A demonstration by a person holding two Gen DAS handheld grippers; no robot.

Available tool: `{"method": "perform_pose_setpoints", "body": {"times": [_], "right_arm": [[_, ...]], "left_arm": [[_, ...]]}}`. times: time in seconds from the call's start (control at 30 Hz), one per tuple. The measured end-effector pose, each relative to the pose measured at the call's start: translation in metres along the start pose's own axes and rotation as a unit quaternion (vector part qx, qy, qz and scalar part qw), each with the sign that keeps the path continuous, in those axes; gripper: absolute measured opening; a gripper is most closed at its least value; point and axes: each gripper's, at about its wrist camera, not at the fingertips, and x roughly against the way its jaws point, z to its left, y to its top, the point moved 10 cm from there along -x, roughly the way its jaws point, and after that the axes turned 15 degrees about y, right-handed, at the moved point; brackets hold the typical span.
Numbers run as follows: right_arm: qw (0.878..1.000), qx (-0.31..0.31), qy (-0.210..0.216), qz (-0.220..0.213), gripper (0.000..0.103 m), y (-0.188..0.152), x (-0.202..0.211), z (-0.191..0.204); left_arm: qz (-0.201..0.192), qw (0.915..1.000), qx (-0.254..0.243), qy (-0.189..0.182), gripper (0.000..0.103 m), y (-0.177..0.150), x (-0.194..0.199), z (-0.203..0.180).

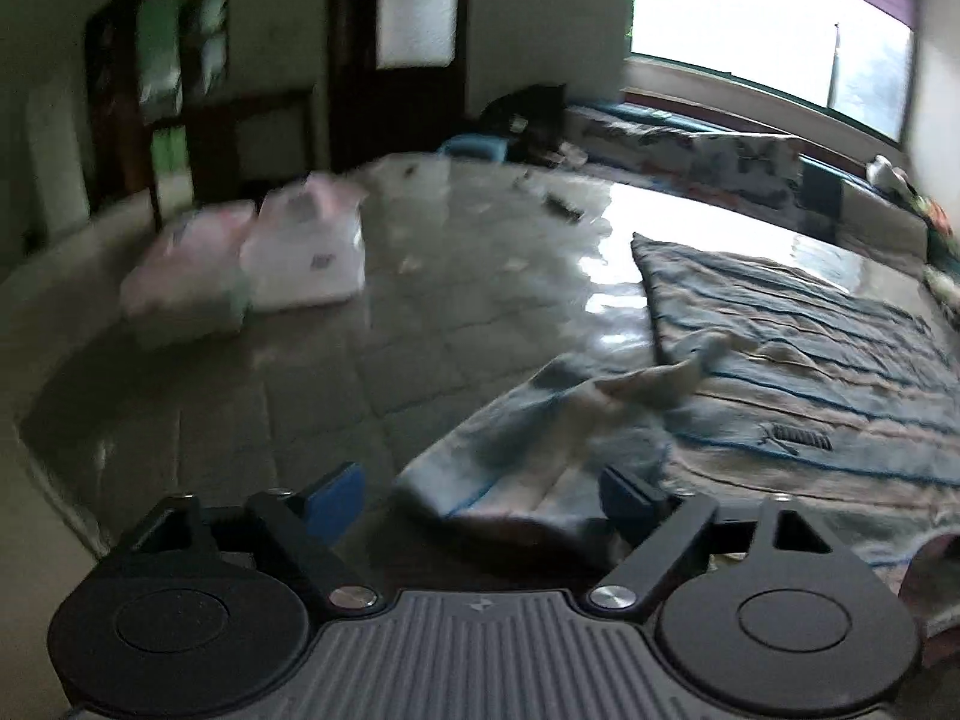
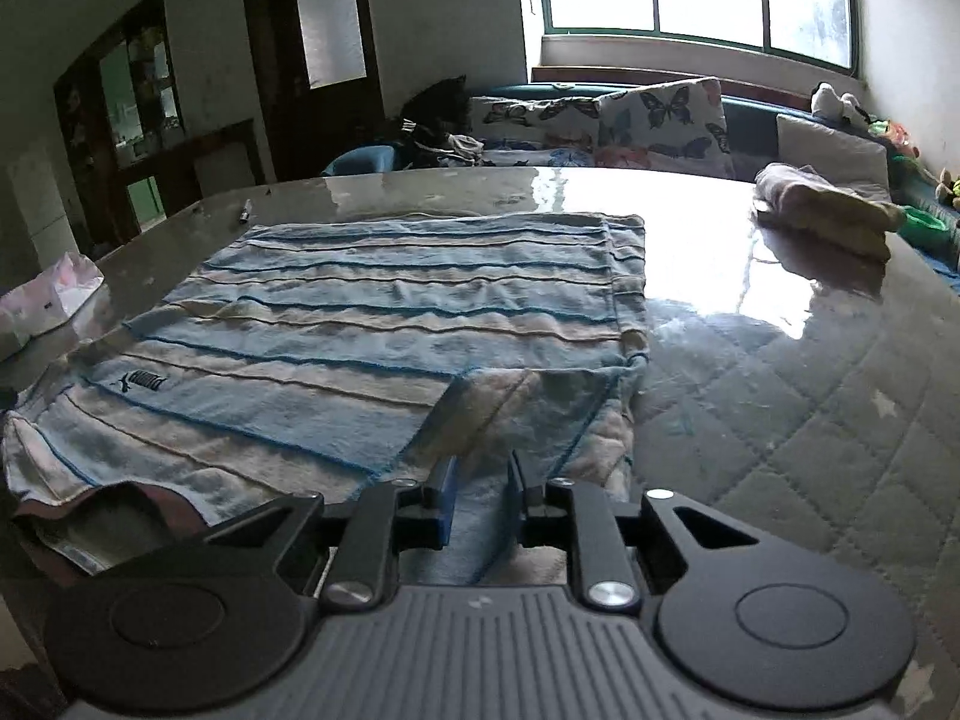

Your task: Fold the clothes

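A blue and white striped shirt (image 2: 384,312) with a small black logo lies spread on the glossy table (image 2: 750,360). In the left wrist view the shirt (image 1: 810,360) lies at the right, its left sleeve (image 1: 528,456) crumpled between the fingers of my left gripper (image 1: 480,495), which is open and just above it. In the right wrist view my right gripper (image 2: 480,495) has its jaws close together on the right sleeve (image 2: 528,420) at the shirt's near edge.
Plastic-wrapped white and pink packs (image 1: 258,264) sit at the table's left. A folded pile of clothes (image 2: 828,210) lies at the far right of the table. A sofa with butterfly cushions (image 2: 660,114) stands behind, under the window.
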Motion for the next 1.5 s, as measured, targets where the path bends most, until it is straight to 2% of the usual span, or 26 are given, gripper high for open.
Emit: {"method": "perform_pose_setpoints", "body": {"times": [0.07,0.2,0.3,0.33,0.43,0.5,0.57,0.7,0.8,0.87,1.0,1.1,1.2,1.3,1.4,1.43,1.47,1.5], "right_arm": [[1.0,0.003,-0.002,0.001,0.021,0.0,0.0,0.001],[1.0,0.002,-0.002,0.002,0.022,0.001,0.0,0.002],[1.0,0.004,-0.003,0.003,0.022,0.001,0.0,0.002],[1.0,0.006,-0.004,0.003,0.022,0.002,0.0,0.003],[1.0,0.021,-0.003,0.005,0.023,0.003,0.002,0.009],[0.999,0.033,0.005,0.007,0.025,0.004,0.003,0.017],[0.999,0.048,0.018,0.009,0.028,0.005,0.003,0.027],[0.997,0.066,0.044,0.018,0.029,0.006,0.002,0.048],[0.994,0.084,0.069,0.026,0.031,0.005,-0.004,0.067],[0.992,0.092,0.085,0.031,0.031,0.004,-0.009,0.078],[0.987,0.105,0.114,0.04,0.031,0.0,-0.019,0.101],[0.983,0.114,0.133,0.053,0.032,-0.004,-0.025,0.114],[0.977,0.132,0.152,0.072,0.033,-0.014,-0.027,0.125],[0.973,0.146,0.16,0.079,0.035,-0.02,-0.023,0.133],[0.973,0.138,0.169,0.072,0.035,-0.015,-0.019,0.134],[0.974,0.136,0.169,0.069,0.035,-0.013,-0.018,0.133],[0.974,0.133,0.169,0.065,0.035,-0.012,-0.017,0.133],[0.975,0.127,0.168,0.064,0.035,-0.011,-0.018,0.131]], "left_arm": [[0.022,0.9995,0.021,-0.005,0.075,-0.002,-0.006,0.004],[0.033,0.9988,0.036,-0.011,0.058,-0.002,-0.01,0.006],[0.037,0.9983,0.043,-0.013,0.053,0.0,-0.011,0.007],[0.038,0.9982,0.046,-0.013,0.043,0.001,-0.012,0.007],[0.036,0.9983,0.045,-0.008,0.025,0.002,-0.015,0.01],[0.037,0.9983,0.044,-0.01,0.019,0.003,-0.017,0.01],[0.034,0.9985,0.041,-0.01,0.019,0.004,-0.016,0.011],[-0.02,0.9997,-0.011,0.002,0.019,0.011,0.002,0.003],[-0.04,0.997,-0.047,-0.047,0.02,0.011,0.017,-0.022],[-0.046,0.9923,-0.075,-0.086,0.02,0.007,0.025,-0.043],[-0.039,0.9812,-0.135,-0.132,0.021,-0.014,0.032,-0.077],[-0.039,0.9734,-0.171,-0.148,0.021,-0.031,0.039,-0.083],[-0.056,0.9662,-0.2,-0.153,0.021,-0.044,0.048,-0.082],[-0.057,0.9633,-0.204,-0.165,0.021,-0.046,0.054,-0.076],[-0.05,0.9678,-0.182,-0.166,0.024,-0.039,0.052,-0.067],[-0.046,0.9728,-0.164,-0.157,0.027,-0.034,0.049,-0.061],[-0.041,0.9774,-0.146,-0.147,0.031,-0.029,0.046,-0.054],[-0.036,0.9828,-0.126,-0.13,0.04,-0.024,0.041,-0.047]]}}
